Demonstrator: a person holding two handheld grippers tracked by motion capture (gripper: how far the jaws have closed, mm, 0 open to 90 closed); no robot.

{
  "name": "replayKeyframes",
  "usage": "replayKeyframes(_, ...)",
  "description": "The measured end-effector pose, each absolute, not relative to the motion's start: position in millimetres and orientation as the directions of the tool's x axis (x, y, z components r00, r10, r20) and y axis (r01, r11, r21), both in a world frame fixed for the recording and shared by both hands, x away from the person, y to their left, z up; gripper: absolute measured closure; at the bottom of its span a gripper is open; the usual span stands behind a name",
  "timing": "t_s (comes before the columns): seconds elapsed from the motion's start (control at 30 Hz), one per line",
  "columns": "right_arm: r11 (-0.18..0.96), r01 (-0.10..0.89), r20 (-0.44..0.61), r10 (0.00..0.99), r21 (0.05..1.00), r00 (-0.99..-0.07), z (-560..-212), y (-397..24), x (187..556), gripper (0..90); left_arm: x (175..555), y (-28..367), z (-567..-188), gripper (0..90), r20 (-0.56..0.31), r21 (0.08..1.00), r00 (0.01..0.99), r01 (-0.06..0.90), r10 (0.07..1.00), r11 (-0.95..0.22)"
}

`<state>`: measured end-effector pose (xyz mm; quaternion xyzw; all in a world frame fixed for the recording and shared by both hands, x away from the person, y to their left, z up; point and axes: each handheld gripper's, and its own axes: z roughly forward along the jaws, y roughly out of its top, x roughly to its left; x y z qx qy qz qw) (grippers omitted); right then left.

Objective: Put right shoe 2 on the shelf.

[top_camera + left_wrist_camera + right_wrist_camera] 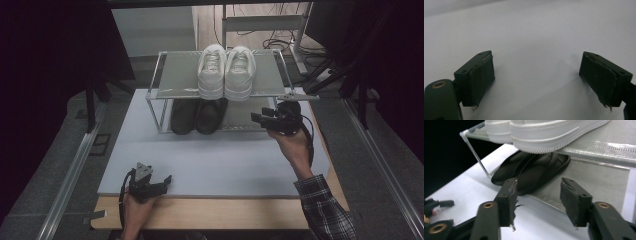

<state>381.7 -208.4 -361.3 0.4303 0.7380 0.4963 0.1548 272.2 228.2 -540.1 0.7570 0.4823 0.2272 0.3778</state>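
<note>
A pair of white sneakers [226, 72] [544, 132] stands on the top shelf of a two-tier metal rack [175, 75]. On the lower shelf, beneath them, lies a pair of black shoes [197, 116] [531, 172]. My right gripper [257, 118] [537, 202] is held level at the rack's right end and points left toward the black shoes. Its jaws stand apart with nothing between them. My left gripper [165, 182] [536, 77] rests low over the near left of the white board, open and empty. It also appears far off in the right gripper view [439, 203].
The rack stands at the back of a white board [225, 160] on a wooden table [225, 212]. Metal rails run along the left [75, 165] and right [380, 160] sides. Cables and desk legs [285, 40] lie behind the rack.
</note>
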Motion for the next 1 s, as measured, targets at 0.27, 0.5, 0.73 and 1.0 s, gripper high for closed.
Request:
replayKeyframes(0.27, 0.232, 0.444, 0.107, 0.780, 0.865, -0.617, -370.0, -210.5, 368.6, 36.8, 272.3, 228.0, -540.2, 12.3, -0.022, 0.792, 0.430, 0.558, 0.903, -0.246)
replayKeyframes(0.5, 0.240, 0.432, 0.098, 0.773, 0.869, -0.627, -378.6, -217.3, 359.9, 29.0, 272.1, 227.8, -540.2, 12.3, -0.024, 0.792, 0.428, 0.559, 0.904, -0.244)
replayKeyframes(0.73, 0.275, 0.431, 0.068, 0.774, 0.859, -0.629, -388.7, -221.1, 350.9, 20.8, 272.2, 228.2, -540.0, 12.3, -0.019, 0.791, 0.432, 0.559, 0.902, -0.251)
replayKeyframes(1.0, 0.339, 0.408, -0.002, 0.771, 0.848, -0.636, -403.7, -222.5, 338.1, 14.1, 272.2, 228.2, -540.0, 12.3, -0.019, 0.791, 0.432, 0.559, 0.902, -0.250)
